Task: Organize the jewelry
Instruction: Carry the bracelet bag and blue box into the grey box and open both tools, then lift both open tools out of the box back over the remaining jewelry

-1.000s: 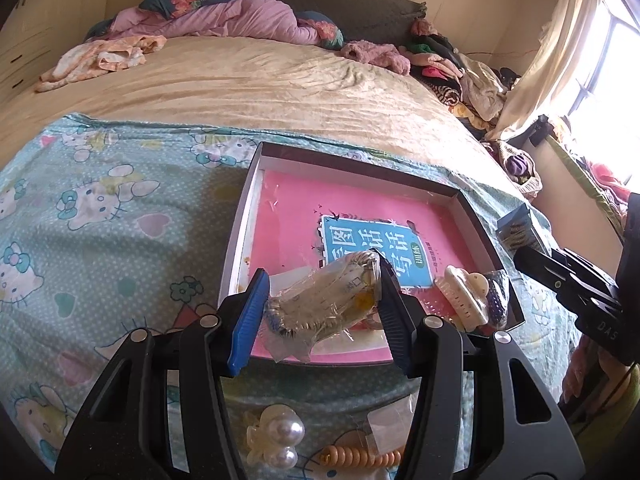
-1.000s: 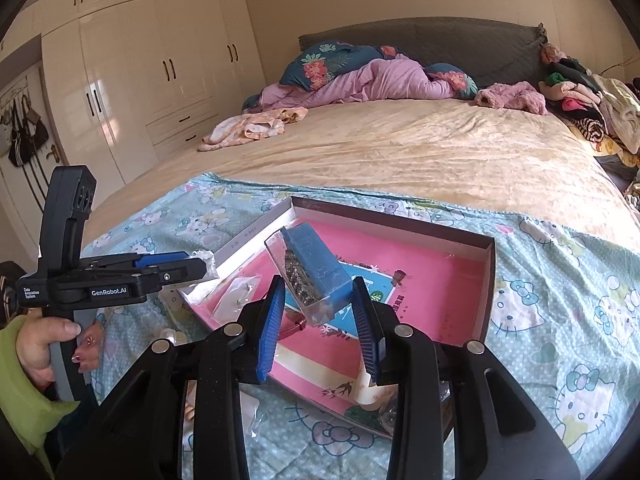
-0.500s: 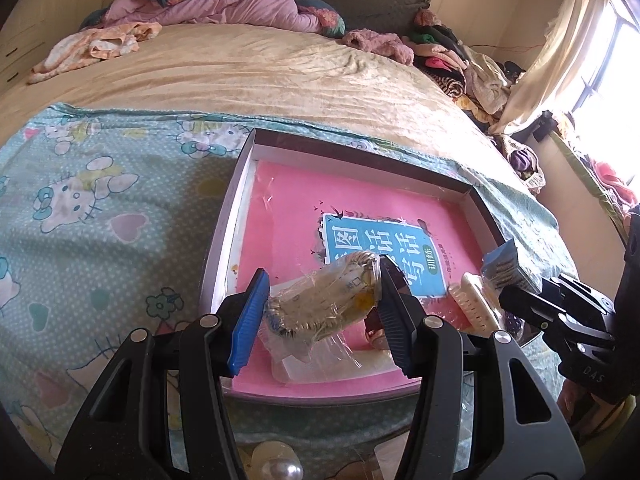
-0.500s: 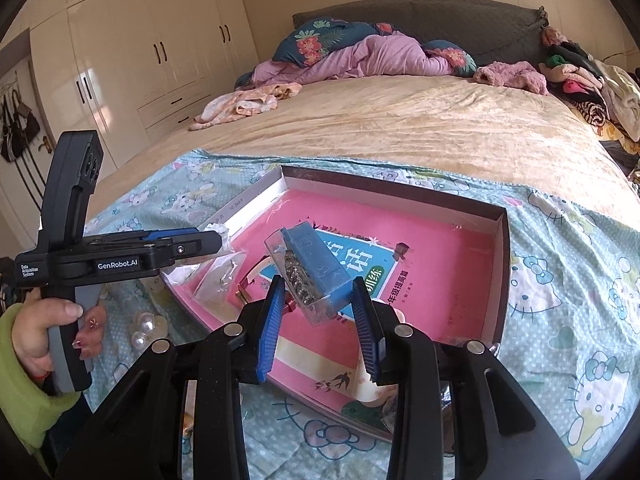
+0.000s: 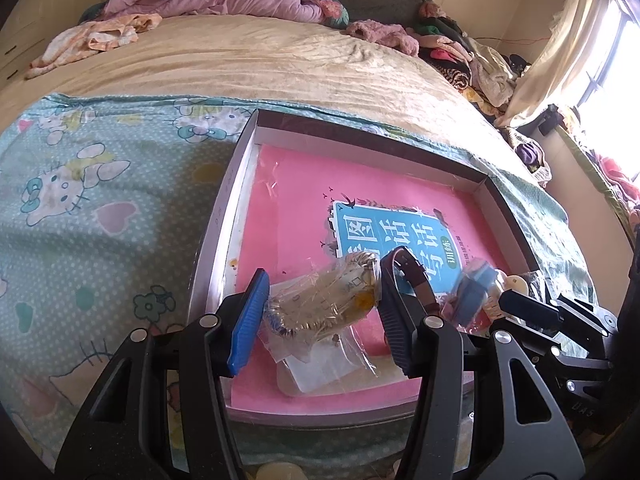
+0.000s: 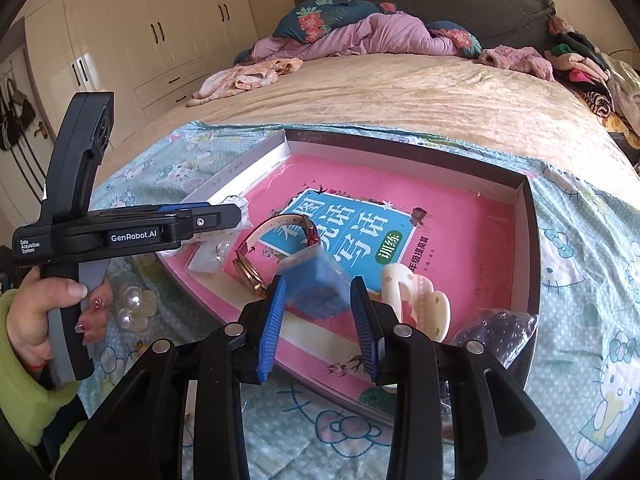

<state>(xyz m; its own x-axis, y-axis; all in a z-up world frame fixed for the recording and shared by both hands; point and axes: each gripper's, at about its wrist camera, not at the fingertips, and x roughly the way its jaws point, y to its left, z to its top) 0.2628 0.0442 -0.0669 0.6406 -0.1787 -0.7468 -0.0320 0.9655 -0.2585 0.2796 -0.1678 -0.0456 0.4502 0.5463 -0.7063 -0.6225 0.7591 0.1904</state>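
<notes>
A shallow box lined with a pink book lies on the bedspread. My left gripper is shut on a clear bag with a bracelet, held low over the box's near left part. My right gripper has its jaws apart around a small blue box in a clear bag, which rests on the pink book; it also shows in the left wrist view. A red-strap watch lies just left of it.
A cream hair claw and a dark bagged item lie at the box's near right. A small earring bag lies at its near left. A pearl clip lies on the bedspread outside. Clothes are piled at the bed's far side.
Both grippers moved forward and lower over the box. The right gripper's jaws widened and the blue box bag now rests on the pink book. The left gripper still holds its bag.
</notes>
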